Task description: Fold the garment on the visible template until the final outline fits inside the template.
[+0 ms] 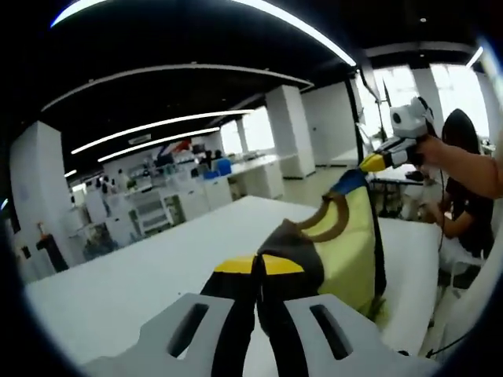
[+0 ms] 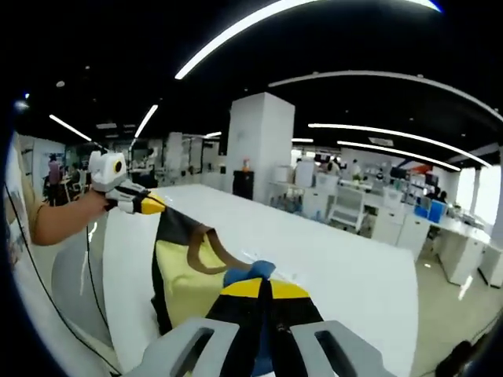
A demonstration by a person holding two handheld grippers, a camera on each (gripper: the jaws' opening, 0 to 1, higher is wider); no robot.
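- garment (image 1: 346,243), yellow with dark trim, hangs stretched between both grippers above the white tabletop (image 1: 141,283), centre-right of the left gripper view.
- left gripper (image 1: 258,265) jaws closed on one edge; right gripper (image 2: 263,289) jaws closed on the other.
- step: lifted, mid-fold, by my reading.
- next: lower it flat onto the template; no template seen.

Open-plan workshop under a black ceiling (image 2: 338,39) striped with long light strips (image 2: 236,31). White square pillar (image 2: 259,141) far beyond the fingertips, white workbenches (image 1: 236,184) behind, bright windows (image 1: 460,94) off right.
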